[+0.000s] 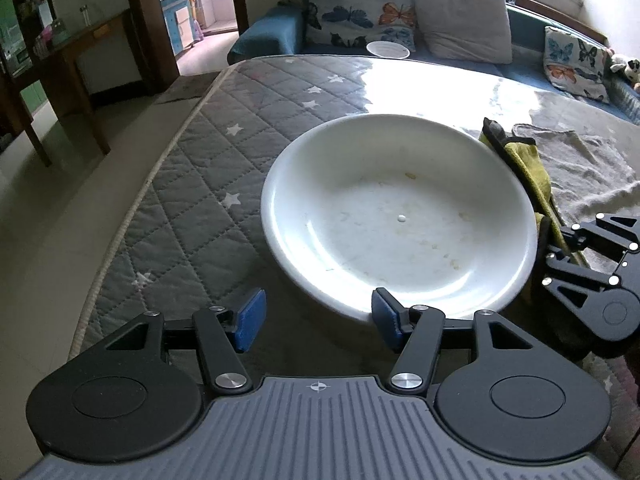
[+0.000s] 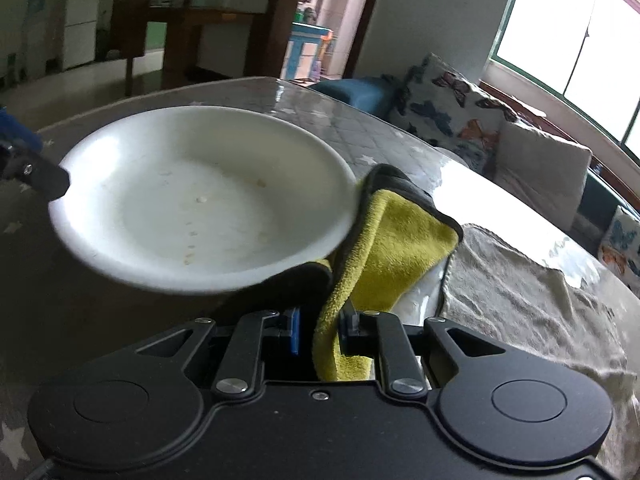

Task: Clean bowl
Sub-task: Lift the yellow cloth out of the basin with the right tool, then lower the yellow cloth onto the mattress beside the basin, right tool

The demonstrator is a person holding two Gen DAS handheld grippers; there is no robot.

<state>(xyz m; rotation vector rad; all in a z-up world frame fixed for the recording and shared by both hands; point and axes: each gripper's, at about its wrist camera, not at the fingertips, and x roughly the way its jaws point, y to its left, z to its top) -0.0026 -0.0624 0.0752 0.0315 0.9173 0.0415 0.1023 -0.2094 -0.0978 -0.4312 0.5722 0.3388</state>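
Observation:
A wide white bowl (image 1: 400, 220) with small yellowish specks inside rests on the quilted grey star-pattern table top (image 1: 208, 168). My left gripper (image 1: 318, 320) is open at the bowl's near rim. Its right blue pad (image 1: 386, 322) touches the outside of the rim, and its left pad (image 1: 250, 320) stands clear of the bowl. My right gripper (image 2: 320, 332) is shut on a yellow cloth (image 2: 392, 232) with dark grey backing, which lies against the bowl's (image 2: 200, 200) right rim. In the left wrist view the right gripper (image 1: 560, 242) and the cloth (image 1: 524, 160) sit at the bowl's right side.
A crumpled grey towel (image 1: 580, 160) (image 2: 520, 292) lies on the table right of the bowl. A small white bowl (image 1: 387, 50) stands at the far edge. A sofa with butterfly cushions (image 1: 360, 8) is behind the table. The table's left edge (image 1: 132, 216) drops to the floor.

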